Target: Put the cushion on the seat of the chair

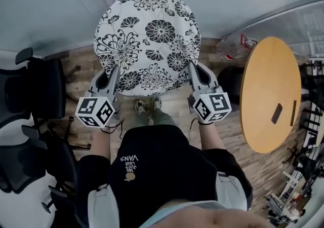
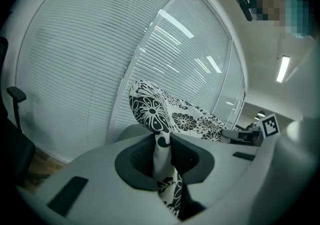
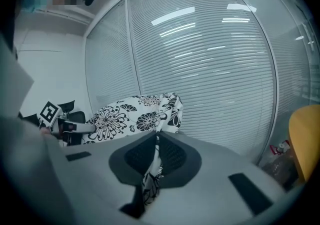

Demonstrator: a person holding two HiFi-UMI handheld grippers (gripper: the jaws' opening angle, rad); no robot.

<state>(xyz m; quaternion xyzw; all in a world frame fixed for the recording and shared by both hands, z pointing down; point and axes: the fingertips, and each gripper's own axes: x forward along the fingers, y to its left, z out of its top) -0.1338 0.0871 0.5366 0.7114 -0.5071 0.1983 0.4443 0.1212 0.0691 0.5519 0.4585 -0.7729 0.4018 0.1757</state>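
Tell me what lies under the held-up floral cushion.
The left claw and right claw grip the cushion at its lower edge. Below it show wooden floor and the person's shoes; the black chairs stand to the left. The floor directly behind it is covered.

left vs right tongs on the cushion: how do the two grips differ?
The left tongs grip the cushion at its lower left edge; the right tongs grip its lower right edge. The left jaws stand slightly apart on a thick bunch of fabric; the right jaws are almost together on a thin fold. Shared: both are clamped on the cushion and hold it up in the air.
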